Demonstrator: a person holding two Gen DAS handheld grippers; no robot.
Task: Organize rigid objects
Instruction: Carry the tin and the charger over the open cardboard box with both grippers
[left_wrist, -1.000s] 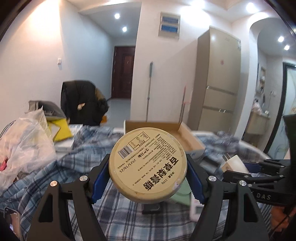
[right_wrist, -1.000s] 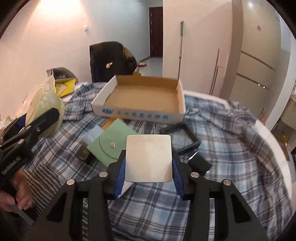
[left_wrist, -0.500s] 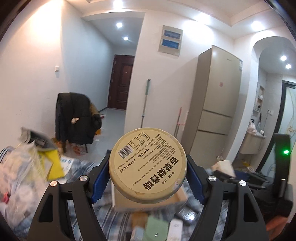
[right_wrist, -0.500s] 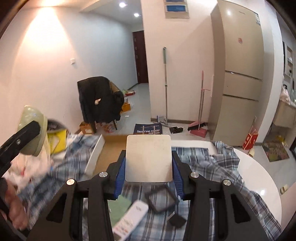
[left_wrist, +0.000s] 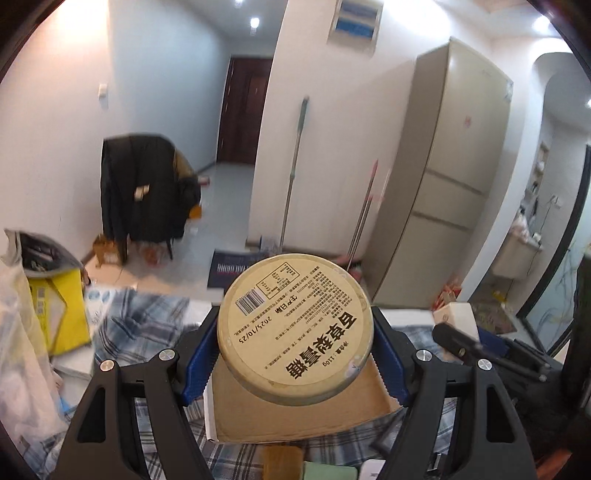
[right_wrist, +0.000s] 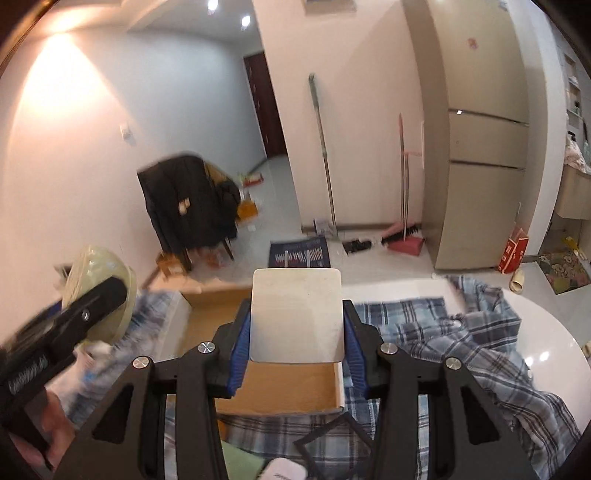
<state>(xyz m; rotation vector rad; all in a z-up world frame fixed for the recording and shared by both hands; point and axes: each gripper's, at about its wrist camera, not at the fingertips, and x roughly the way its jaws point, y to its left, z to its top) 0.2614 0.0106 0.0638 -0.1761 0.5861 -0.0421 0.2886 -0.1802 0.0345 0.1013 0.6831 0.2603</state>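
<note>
From the left wrist camera, the left gripper (left_wrist: 295, 354) is clamped on a round tin (left_wrist: 294, 328), its blue pads pressing either side and its printed bottom with barcode and Chinese lettering facing the lens. The tin hangs above an open cardboard box (left_wrist: 295, 413) that sits on a blue plaid cloth (left_wrist: 147, 310). A yellow bag (left_wrist: 55, 314) and a clear plastic bag (left_wrist: 22, 369) lie off to the left, and the other gripper's black frame shows at the right edge with a white block (left_wrist: 456, 317) in it. Behind stand a chair draped with a dark coat (left_wrist: 144, 192), a mop (left_wrist: 293, 173) against the wall and a tall beige fridge (left_wrist: 443, 177). From the right wrist camera, the right gripper (right_wrist: 297, 338) is closed on that flat white block (right_wrist: 295, 314), held upright over the near end of the same cardboard box (right_wrist: 291, 391). The plaid cloth (right_wrist: 461, 354) covers a white round table (right_wrist: 554, 332). At the left the left gripper (right_wrist: 66, 325) carries the pale green tin (right_wrist: 99, 288) just beside the box's left wall. A black frame (right_wrist: 332, 446) lies on the cloth in front of the box.
</note>
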